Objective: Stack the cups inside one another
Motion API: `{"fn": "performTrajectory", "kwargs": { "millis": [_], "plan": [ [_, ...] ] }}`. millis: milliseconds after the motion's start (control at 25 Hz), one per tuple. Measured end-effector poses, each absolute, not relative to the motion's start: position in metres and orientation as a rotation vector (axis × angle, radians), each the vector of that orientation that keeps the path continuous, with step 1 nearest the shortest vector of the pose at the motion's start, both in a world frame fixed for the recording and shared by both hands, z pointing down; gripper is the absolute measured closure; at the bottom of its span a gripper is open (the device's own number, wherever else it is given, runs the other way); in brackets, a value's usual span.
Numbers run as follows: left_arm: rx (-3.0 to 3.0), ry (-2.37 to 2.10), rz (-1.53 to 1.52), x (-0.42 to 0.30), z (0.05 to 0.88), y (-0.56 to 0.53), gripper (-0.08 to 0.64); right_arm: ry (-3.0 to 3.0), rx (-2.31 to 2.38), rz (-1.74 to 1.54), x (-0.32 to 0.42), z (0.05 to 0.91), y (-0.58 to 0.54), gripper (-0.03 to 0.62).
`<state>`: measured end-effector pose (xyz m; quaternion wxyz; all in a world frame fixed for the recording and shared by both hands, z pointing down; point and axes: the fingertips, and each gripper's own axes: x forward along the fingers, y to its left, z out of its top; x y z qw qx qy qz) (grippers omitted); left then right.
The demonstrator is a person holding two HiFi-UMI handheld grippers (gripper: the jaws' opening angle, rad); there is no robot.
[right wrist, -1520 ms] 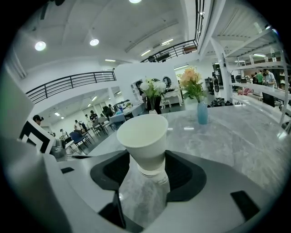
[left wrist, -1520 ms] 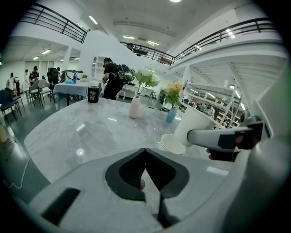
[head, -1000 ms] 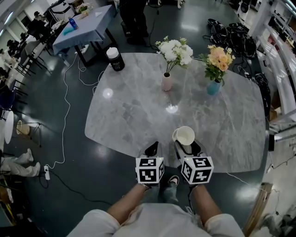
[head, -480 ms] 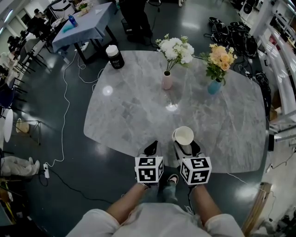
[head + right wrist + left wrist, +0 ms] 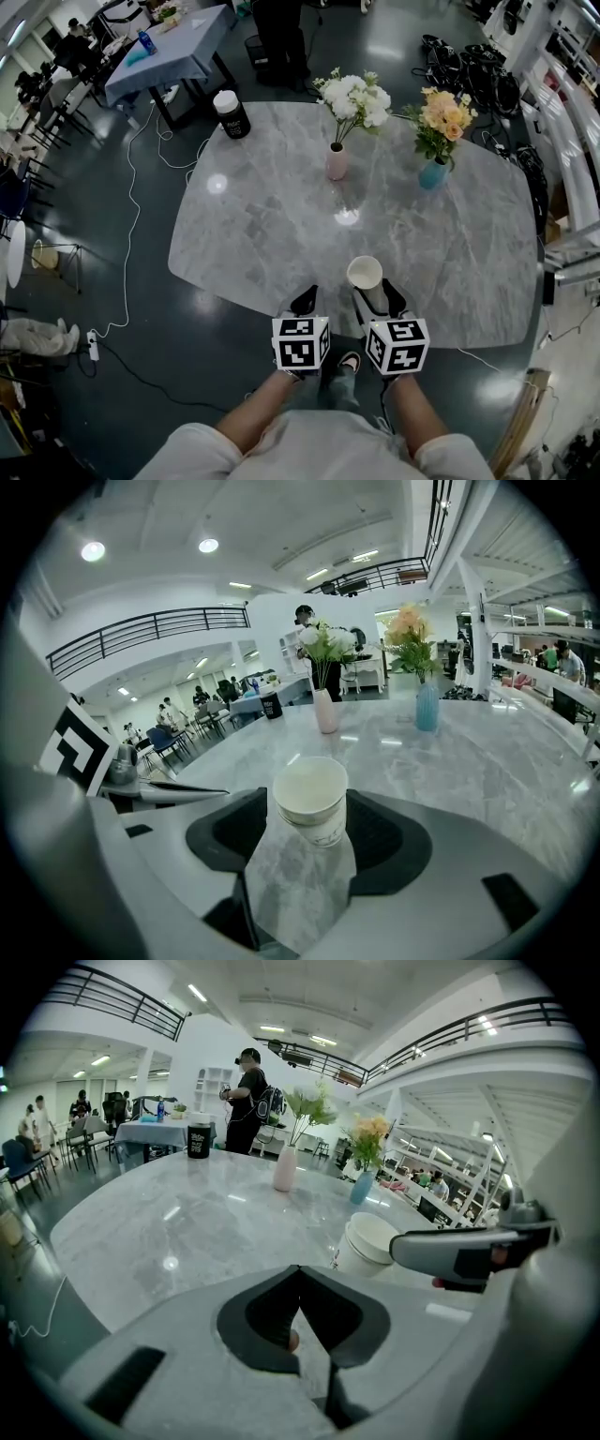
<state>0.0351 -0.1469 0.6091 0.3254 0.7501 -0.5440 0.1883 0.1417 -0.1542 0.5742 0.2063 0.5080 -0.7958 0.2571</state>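
Tongs: two, one in each of the person's hands, side by side at the near edge of the counter (image 5: 262,234).
Left tongs (image 5: 307,300): closed tip to tip, with nothing between them.
Right tongs (image 5: 377,292): gripping the cup stack (image 5: 365,273), one pad against each side of it.
Cup stack: one, upright between the tips of the right tongs and just to the right of the left tongs.
Vases: two, a pink vase (image 5: 336,162) with white flowers and a blue vase (image 5: 432,174) with orange flowers, both well beyond the tongs.
Black canister (image 5: 231,115): one, far ahead of the left tongs and off to their left.
Left gripper view only: two rims, one cup nested in another.
Head view only: a single round mouth on the stack, and all of the counter.
Right gripper view only: the pads against the cup's sides.
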Motion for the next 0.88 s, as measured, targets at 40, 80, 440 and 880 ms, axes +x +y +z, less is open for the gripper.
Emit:
{"fn": "performTrajectory", "kwargs": {
  "millis": [40,80,440,880],
  "plan": [
    [1.965,-1.427,0.493,0.035,0.609,-0.146,0.565,-2.218,1.418,0.716,0.142,0.573,-0.153,0.370],
    [1.965,-1.428,0.491,0.035,0.609,-0.146,0.565,-2.219,1.422,0.715,0.143,0.572,-0.152,0.370],
    [1.984,-1.444,0.467,0.037,0.594,-0.142,0.565,-2.243,1.518,0.716,0.155,0.553,-0.150,0.371],
    [2.025,-1.486,0.421,0.040,0.565,-0.137,0.565,-2.244,1.658,0.665,0.181,0.523,-0.144,0.506]
  ]
}}
